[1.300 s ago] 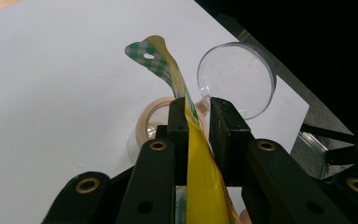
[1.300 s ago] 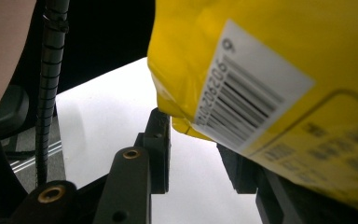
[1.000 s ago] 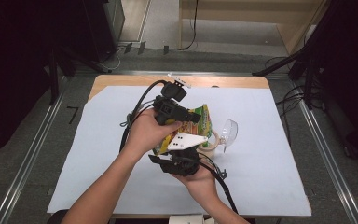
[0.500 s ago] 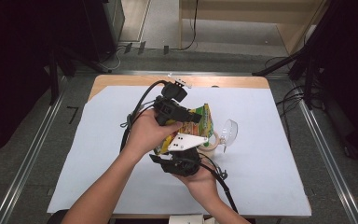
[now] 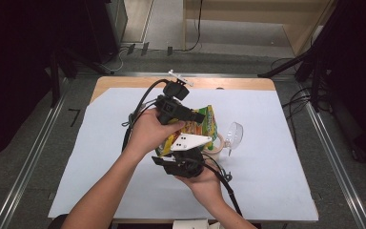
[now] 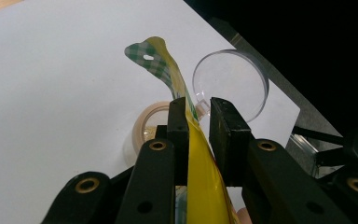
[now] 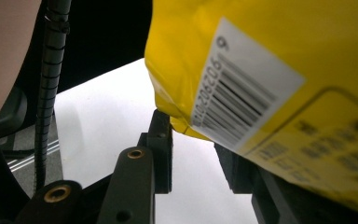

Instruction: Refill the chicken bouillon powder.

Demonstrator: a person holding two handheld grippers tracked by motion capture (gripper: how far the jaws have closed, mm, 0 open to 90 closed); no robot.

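Observation:
A yellow snack bag (image 5: 206, 123) with a green checked top hangs above the white sheet, held between both grippers. My left gripper (image 5: 196, 116) comes at it from the left; in the left gripper view the bag (image 6: 167, 70) runs up between the jaws of the left gripper (image 6: 199, 116), lying against the left one, with a narrow gap at the right tip. My right gripper (image 5: 191, 149), under its grey plate, grips the near lower part. In the right gripper view the bag's barcoded corner (image 7: 261, 79) sits between the jaws of the right gripper (image 7: 196, 149).
A roll of tape (image 5: 218, 143) and a clear round plastic cup (image 5: 235, 134) on its side lie on the white sheet (image 5: 276, 181) just right of the bag. They also lie behind the bag as the tape roll (image 6: 148, 122) and the cup (image 6: 233, 84). Cables trail from both grippers.

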